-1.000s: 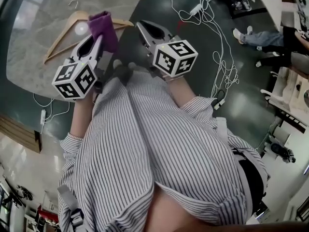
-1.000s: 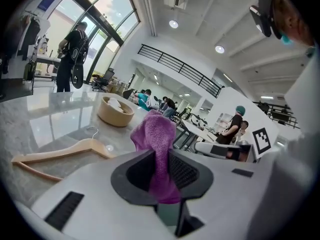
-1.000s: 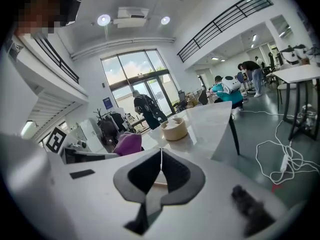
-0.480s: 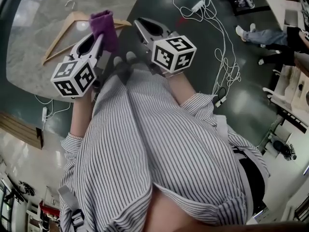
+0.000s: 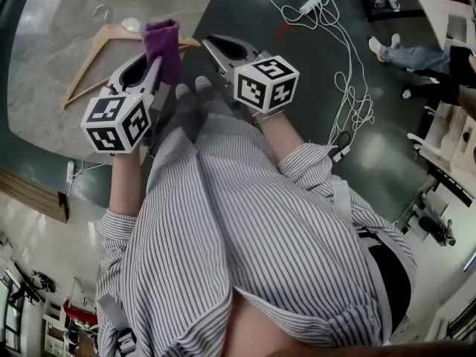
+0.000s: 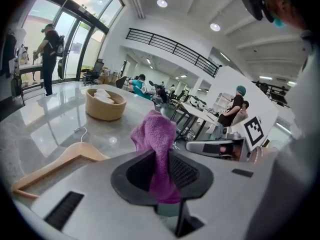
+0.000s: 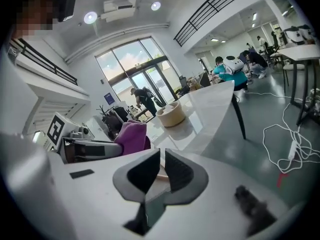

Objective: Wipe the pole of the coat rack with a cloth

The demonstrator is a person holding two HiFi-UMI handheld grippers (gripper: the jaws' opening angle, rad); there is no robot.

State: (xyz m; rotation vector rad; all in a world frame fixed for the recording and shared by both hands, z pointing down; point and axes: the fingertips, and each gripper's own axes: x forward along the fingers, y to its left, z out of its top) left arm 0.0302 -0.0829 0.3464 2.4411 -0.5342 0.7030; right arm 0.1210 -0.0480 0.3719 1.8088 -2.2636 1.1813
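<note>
A grey stone table (image 5: 44,88) filled the upper left of the head view, with dark floor (image 5: 297,117) beside it strewn with white cables (image 5: 327,43). A wooden hanger (image 5: 89,58) lay flat on the table, and a tan bowl (image 6: 105,104) stood farther back. The left gripper (image 5: 152,62) was held over the table's edge, its jaws clamped on a purple cloth (image 5: 163,42) that stuck up past the tips, just above the hanger's near end. The right gripper (image 5: 223,47) hung close beside it over the floor, jaws pinched together, nothing between them.
</note>
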